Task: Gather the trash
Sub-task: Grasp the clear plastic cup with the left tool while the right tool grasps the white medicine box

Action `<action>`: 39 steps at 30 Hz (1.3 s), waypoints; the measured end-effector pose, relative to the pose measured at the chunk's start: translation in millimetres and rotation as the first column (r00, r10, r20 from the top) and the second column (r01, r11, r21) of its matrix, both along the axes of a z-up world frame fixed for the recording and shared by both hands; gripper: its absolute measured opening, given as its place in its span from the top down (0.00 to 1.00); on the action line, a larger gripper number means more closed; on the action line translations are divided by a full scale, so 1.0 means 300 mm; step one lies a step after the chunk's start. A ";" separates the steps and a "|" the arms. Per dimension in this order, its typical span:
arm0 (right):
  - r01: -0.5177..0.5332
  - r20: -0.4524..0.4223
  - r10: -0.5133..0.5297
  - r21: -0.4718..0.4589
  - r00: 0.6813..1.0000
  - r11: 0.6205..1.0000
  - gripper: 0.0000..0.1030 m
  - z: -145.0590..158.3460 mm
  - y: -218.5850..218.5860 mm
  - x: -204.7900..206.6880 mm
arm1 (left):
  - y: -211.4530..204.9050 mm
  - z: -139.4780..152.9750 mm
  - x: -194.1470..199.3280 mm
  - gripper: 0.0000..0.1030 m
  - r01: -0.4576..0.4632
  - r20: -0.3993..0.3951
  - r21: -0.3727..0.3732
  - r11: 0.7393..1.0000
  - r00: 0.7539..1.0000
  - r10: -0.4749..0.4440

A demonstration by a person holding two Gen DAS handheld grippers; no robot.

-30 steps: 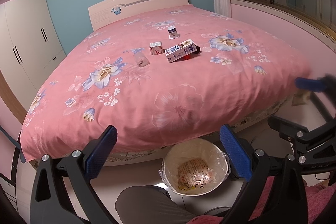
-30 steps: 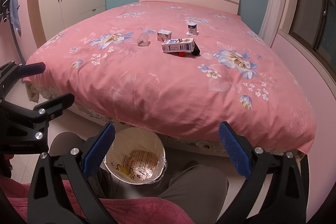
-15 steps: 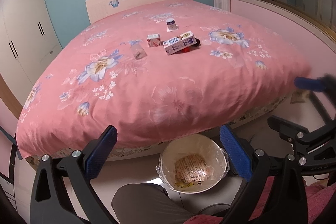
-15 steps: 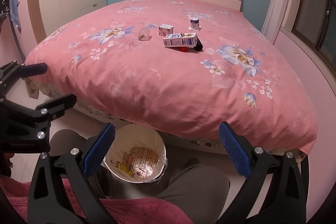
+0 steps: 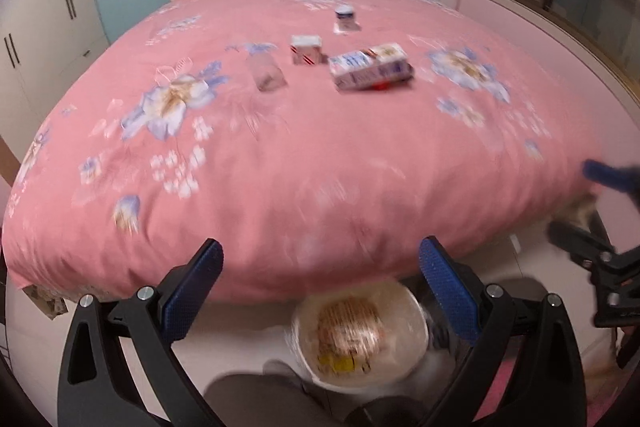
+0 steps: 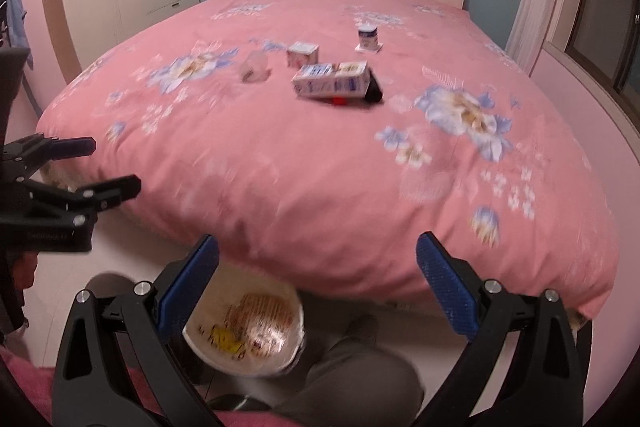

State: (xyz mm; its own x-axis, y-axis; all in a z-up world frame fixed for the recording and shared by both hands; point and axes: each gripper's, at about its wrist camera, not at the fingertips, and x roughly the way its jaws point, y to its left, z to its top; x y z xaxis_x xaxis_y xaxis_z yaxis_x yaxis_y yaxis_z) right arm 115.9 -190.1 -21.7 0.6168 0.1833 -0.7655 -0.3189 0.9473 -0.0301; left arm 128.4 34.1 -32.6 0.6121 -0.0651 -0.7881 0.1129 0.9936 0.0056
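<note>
1. Nearest: left claw [image 5: 320,267] and right claw [image 6: 318,261] both had fingers spread wide apart, nothing between them. Judged ready for a pickup, not carrying.
2. Just below the claws, on the floor against the foot of the bed: white lined trash bin [image 5: 400,301], w/ a printed wrapper [image 6: 256,319] already inside. Prob. parked there so drops are short from the bed edge. Person's knee in grey trousers sat beside it.
3. Pink floral bed cover [image 5: 280,167] filled the mid view; near half bare of trash.
4. Further, mid-bed, trash sat clustered close together: milk carton [image 6: 330,79] lying on its side, w/ a small red thing [image 6: 340,101] and a dark object [image 6: 374,91] touching its front and right end.
5. Left of the carton: clear crumpled plastic cup [image 6: 254,67], blurred. Just behind the carton: small box [image 6: 303,54].
6. Furthest: small white jar w/ dark lid [image 6: 369,37], upright on a white card.
7. Judgement: all items well apart from both claws; a long reach over the bed needed. Frames blurred, fine detail unsure.
</note>
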 end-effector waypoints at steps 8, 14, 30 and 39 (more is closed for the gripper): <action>-0.005 0.051 0.005 0.006 0.999 1.000 0.07 0.121 -0.008 0.375 | 0.082 0.078 0.379 0.03 -0.089 0.007 -0.033 0.995 0.996 0.089; -0.087 0.058 0.086 0.015 0.995 0.996 0.07 0.194 0.037 0.682 | 0.123 0.077 0.635 0.03 -0.169 -0.015 -0.028 0.985 0.986 0.168; -0.499 -0.179 0.474 -0.143 0.862 0.855 0.07 -0.146 0.428 1.334 | 0.150 -0.202 1.084 0.03 -0.193 -0.190 0.043 0.980 0.962 0.198; -0.607 -0.316 0.539 -0.177 0.781 0.775 0.37 -0.343 0.586 1.491 | 0.184 -0.320 1.189 0.31 -0.173 -0.271 -0.007 0.985 0.948 0.165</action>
State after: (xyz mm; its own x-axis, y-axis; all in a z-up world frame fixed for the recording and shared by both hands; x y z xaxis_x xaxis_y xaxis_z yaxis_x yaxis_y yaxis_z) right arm 563.3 -14.2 -124.6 0.2555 0.2217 -0.9410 -0.8282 0.5524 -0.0947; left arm 485.1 89.3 -128.6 0.3826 -0.0055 -0.9239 -0.0634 0.9975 -0.0322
